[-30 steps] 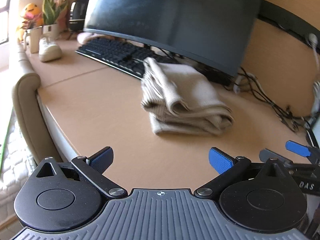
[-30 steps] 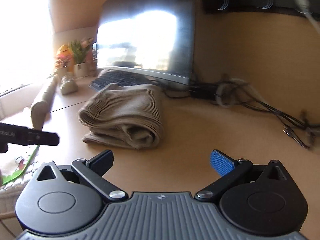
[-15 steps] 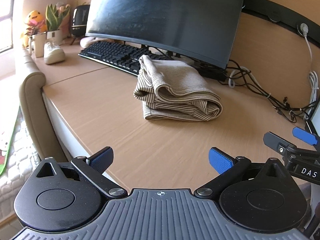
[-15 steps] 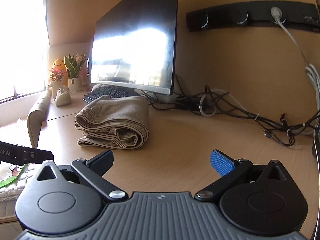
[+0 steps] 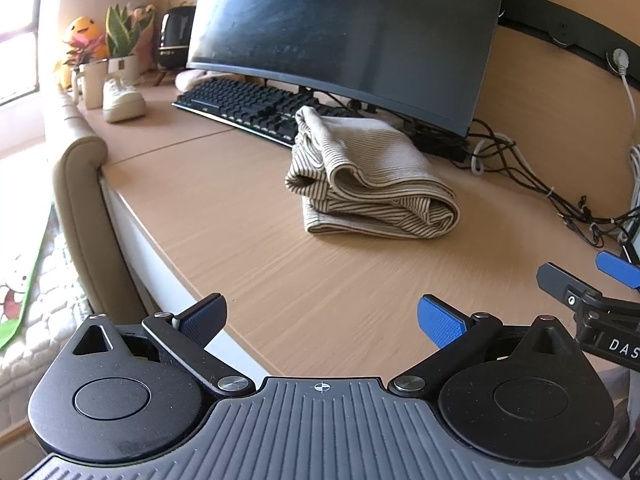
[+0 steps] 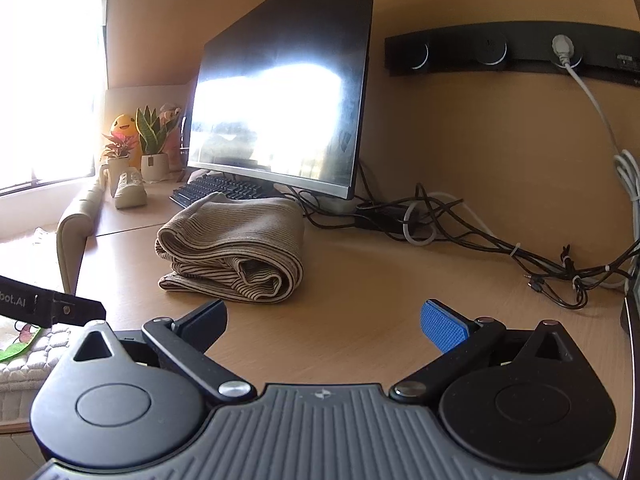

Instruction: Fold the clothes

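Observation:
A beige striped garment (image 5: 368, 184) lies folded in a thick bundle on the wooden desk (image 5: 248, 216), in front of the monitor. It also shows in the right wrist view (image 6: 236, 248). My left gripper (image 5: 320, 320) is open and empty, held back near the desk's front edge, well short of the garment. My right gripper (image 6: 324, 320) is open and empty, also back from the garment, to its right. The right gripper's tip (image 5: 592, 292) shows at the right edge of the left wrist view.
A large monitor (image 5: 344, 36) and a black keyboard (image 5: 248, 106) stand right behind the garment. Tangled cables (image 6: 480, 240) run along the back right. Potted plants, a mug and a small shoe (image 5: 120, 98) sit at the far left. A padded bed edge (image 5: 80, 200) borders the desk's left.
Both grippers have drawn back and lifted away from the folded garment, which now lies still. Both stay open.

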A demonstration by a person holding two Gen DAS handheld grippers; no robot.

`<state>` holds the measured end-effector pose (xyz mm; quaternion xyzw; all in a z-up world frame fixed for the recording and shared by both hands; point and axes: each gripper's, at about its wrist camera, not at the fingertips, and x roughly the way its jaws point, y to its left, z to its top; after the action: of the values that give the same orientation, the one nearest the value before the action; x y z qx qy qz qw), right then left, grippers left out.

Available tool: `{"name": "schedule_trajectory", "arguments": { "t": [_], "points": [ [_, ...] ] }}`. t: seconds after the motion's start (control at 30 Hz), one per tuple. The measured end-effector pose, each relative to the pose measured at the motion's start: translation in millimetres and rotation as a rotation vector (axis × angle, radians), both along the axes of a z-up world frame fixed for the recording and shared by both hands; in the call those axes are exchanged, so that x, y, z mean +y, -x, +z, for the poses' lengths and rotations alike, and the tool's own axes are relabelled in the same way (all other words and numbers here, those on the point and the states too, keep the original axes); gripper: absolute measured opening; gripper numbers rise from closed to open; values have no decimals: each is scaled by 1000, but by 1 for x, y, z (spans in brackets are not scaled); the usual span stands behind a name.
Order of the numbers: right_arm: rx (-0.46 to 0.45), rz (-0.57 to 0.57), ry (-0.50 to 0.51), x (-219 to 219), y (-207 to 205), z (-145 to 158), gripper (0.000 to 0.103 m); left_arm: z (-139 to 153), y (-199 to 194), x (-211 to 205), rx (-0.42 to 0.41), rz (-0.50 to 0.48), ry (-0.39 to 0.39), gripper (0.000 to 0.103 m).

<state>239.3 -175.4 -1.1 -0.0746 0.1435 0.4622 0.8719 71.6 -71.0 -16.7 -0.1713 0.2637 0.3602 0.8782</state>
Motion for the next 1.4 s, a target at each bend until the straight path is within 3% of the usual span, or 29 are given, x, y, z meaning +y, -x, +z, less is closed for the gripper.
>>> {"name": "schedule_trajectory", "arguments": {
  "t": [1.4],
  "points": [
    [48, 18, 6, 3, -3, -1, 103, 0, -5, -1, 7, 17, -7, 103]
  ]
}}
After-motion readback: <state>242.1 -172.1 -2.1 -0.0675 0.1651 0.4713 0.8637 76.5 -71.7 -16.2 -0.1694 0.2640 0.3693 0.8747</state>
